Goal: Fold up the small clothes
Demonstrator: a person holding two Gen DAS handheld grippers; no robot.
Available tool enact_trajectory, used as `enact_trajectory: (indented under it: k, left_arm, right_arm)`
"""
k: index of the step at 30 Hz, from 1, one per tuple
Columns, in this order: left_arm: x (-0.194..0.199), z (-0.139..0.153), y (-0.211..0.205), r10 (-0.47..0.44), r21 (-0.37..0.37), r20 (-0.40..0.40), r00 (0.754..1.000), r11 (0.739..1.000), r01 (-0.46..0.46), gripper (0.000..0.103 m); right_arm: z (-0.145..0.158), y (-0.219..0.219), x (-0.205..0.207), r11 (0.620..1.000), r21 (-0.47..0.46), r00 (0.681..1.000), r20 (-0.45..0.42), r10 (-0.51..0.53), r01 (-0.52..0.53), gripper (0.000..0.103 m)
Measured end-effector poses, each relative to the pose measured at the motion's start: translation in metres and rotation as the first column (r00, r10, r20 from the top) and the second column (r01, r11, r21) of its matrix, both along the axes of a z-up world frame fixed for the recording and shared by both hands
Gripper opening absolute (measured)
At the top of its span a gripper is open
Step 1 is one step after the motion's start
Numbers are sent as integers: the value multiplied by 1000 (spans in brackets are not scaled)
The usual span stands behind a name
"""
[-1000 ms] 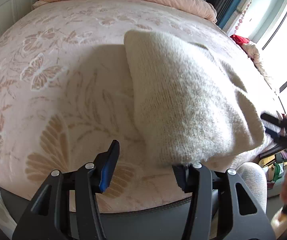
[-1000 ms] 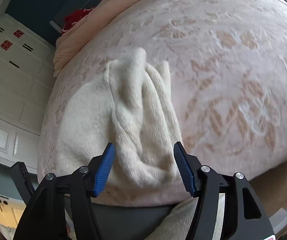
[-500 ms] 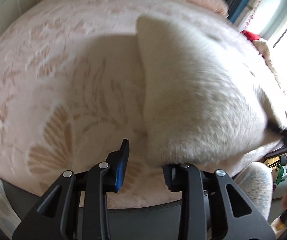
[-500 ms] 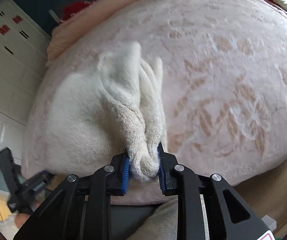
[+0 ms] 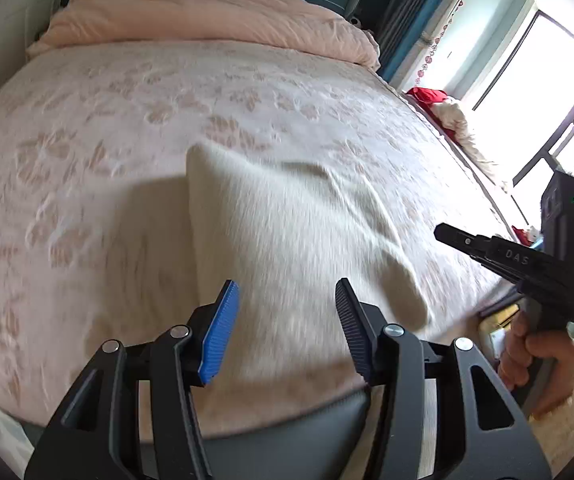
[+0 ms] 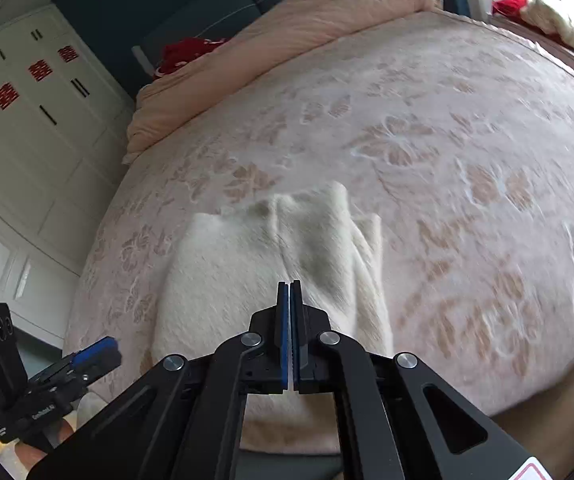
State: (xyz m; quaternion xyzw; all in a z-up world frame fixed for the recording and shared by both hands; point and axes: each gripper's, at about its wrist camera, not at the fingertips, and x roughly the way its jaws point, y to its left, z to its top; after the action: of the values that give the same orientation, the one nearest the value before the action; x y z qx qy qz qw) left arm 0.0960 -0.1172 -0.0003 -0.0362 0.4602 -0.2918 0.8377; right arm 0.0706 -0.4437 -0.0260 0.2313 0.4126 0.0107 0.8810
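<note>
A cream knitted garment (image 5: pixel 287 224) lies folded on the pink flowered bed cover, near the bed's front edge; it also shows in the right wrist view (image 6: pixel 263 264). My left gripper (image 5: pixel 283 320) is open and empty, held above the garment's near edge. My right gripper (image 6: pixel 289 320) is shut with its pads together and nothing between them, raised over the garment's near edge. In the left wrist view the right gripper (image 5: pixel 451 236) appears at the right, held in a hand. The left gripper (image 6: pixel 99 354) shows at the lower left of the right wrist view.
The bed cover (image 5: pixel 107 140) spreads wide around the garment. A peach duvet (image 5: pixel 207 20) is bundled at the head of the bed. White wardrobe doors (image 6: pixel 15 128) stand to the left, a bright window (image 5: pixel 547 100) to the right.
My right gripper closed on a fold of the garment half a second ago, then came off it and rose, still shut. My left gripper lifted back and opened wider. The garment lies flatter.
</note>
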Motion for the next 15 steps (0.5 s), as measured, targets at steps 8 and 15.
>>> enact_trajectory:
  k: [8,15]
  left_arm:
    - [56,-76,-43,64,163,-91,994,986,-48,49]
    - [53,-78,-46,30,185,-52,998,983,-20,51]
  right_arm:
    - [-113,-1,116,993,-105,958,-287,15,-47,0]
    - [-63,-15,71,998,40,989,-142,-39,45,3]
